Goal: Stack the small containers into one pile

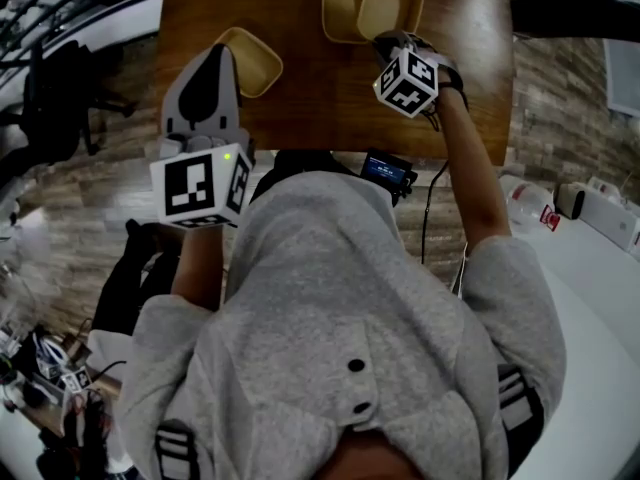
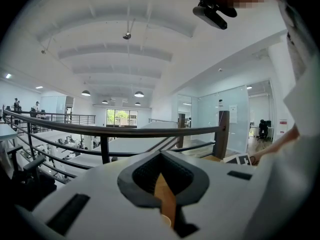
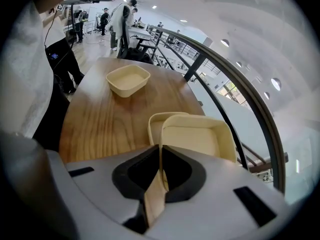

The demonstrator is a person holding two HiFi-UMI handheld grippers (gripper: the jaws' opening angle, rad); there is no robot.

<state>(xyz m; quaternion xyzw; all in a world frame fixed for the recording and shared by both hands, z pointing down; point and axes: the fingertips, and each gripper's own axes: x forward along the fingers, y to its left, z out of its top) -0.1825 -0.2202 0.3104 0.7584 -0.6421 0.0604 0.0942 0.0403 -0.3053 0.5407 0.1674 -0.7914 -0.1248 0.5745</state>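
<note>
While right gripper (image 3: 160,154) fingers clamp tilted container (image 3: 197,139) | second container (image 3: 156,126) just beside | left gripper (image 2: 161,174) fingers closed

The head view looks steeply down from above the person's hood (image 1: 330,298), over the left hand-held gripper (image 1: 215,56) and the right hand-held gripper (image 1: 385,40), to the table (image 1: 300,88) beyond their tips. The left gripper view sits close behind its jaws and faces almost level, over the railing (image 2: 100,130) ahead. The right gripper view tilts down, very near the clamped container (image 3: 197,136). It shares the table and the far container (image 3: 128,80) with the head view.
</note>
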